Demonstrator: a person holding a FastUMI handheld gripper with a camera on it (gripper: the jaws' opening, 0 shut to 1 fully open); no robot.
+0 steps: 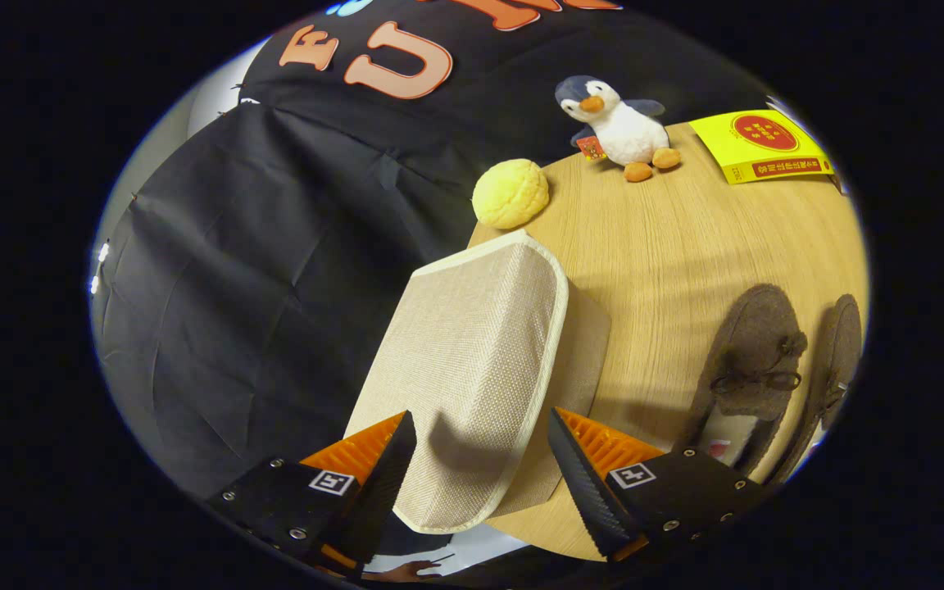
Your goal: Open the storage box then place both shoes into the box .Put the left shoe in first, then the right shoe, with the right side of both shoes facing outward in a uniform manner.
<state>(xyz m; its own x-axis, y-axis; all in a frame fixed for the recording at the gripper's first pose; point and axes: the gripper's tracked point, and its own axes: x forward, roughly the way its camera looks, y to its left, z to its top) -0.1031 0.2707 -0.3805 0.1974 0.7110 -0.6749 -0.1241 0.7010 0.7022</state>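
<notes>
I see my gripper (482, 459) with its jaws spread wide, the beige storage box (472, 360) lying between them, neither finger pressing it. Both brown shoes (755, 360) sit side by side on the wooden surface (669, 238) beside the box.

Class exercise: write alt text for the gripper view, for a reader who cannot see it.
The open gripper straddles a closed beige fabric storage box on a wooden table. Two brown shoes lie beside it; beyond are a plush penguin, a yellow bun and a yellow packet.
</notes>
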